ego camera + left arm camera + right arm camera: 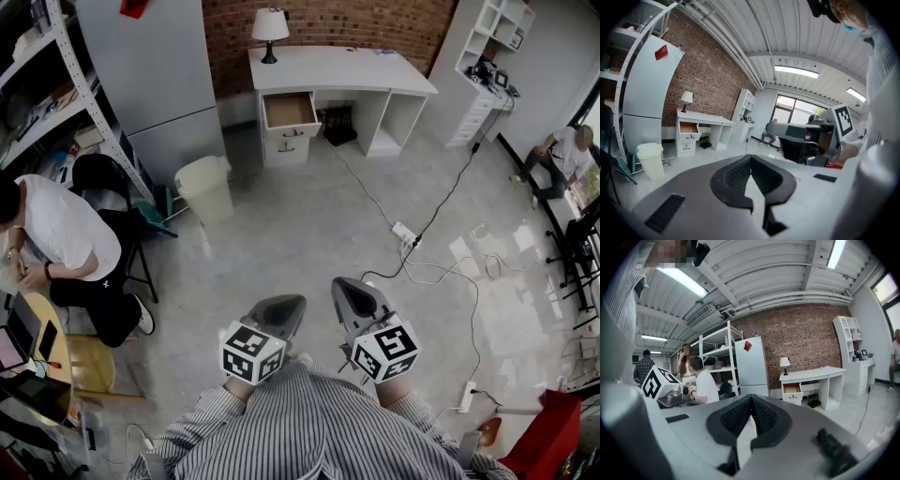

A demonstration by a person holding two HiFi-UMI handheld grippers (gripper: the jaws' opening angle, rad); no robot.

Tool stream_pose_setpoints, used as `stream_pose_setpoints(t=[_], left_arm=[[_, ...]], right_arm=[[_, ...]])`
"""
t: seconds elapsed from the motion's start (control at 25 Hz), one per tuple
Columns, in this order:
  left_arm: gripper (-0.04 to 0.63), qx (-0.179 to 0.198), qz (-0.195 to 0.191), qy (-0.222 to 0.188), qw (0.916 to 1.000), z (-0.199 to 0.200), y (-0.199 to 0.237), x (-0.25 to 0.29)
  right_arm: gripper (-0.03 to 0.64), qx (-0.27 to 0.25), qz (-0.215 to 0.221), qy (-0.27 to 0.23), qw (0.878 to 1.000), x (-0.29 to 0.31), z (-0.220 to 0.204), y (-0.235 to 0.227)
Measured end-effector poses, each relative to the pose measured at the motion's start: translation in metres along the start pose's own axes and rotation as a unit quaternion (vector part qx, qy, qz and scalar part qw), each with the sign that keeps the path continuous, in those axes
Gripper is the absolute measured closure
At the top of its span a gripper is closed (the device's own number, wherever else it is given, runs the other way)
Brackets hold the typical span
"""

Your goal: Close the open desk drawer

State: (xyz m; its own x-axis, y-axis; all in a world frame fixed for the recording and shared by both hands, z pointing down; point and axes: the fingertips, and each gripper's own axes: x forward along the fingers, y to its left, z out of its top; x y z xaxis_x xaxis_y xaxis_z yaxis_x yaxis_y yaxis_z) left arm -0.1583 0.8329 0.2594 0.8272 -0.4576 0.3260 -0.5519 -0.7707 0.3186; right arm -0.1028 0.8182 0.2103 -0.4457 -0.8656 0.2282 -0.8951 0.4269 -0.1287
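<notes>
The left gripper [292, 302] and right gripper [343, 285] sit side by side at the bottom of the head view. Each gripper view shows its two dark jaws pressed tip to tip with nothing between them.

Well ahead of both jaw pairs, across the floor, the white top drawer with a light brown inside [289, 111] stands pulled out of the white wooden desk [337, 67], above a shut lower drawer [287, 150]. In the left gripper view it lies left of the jaw tips; in the right gripper view it lies right of them.

Only the head view looks down into the drawer. It also shows the white power strip [405, 232] with its black cable on the floor beyond the right jaws.

A white-shaded table lamp [270, 26] stands on the desk's left end, and a cream lidded bin [206, 186] stands left of the desk. The right gripper view alone shows a standing person [644, 367], far left of its jaws.
</notes>
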Motion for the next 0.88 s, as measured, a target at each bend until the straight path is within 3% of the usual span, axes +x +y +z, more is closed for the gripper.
stream_pose_setpoints(t=[0.24, 0.48, 0.72, 0.88], left_arm=[[0.583, 0.018, 0.008, -0.003, 0.9998, 0.006, -0.004, 0.009], [0.583, 0.007, 0.017, 0.002, 0.9998, 0.002, 0.001, 0.01], [0.583, -0.005, 0.019, 0.0, 0.9998, 0.004, 0.011, 0.013], [0.583, 0.019, 0.008, -0.001, 0.9998, 0.014, 0.021, 0.016]], right_arm=[[0.601, 0.049, 0.015, 0.002, 0.999, 0.003, -0.006, -0.003], [0.601, 0.038, 0.033, 0.01, 0.999, 0.01, -0.009, 0.006], [0.6, 0.053, 0.031, -0.018, 0.998, 0.013, -0.007, 0.004], [0.6, 0.038, 0.019, 0.006, 0.999, 0.023, -0.011, 0.002]])
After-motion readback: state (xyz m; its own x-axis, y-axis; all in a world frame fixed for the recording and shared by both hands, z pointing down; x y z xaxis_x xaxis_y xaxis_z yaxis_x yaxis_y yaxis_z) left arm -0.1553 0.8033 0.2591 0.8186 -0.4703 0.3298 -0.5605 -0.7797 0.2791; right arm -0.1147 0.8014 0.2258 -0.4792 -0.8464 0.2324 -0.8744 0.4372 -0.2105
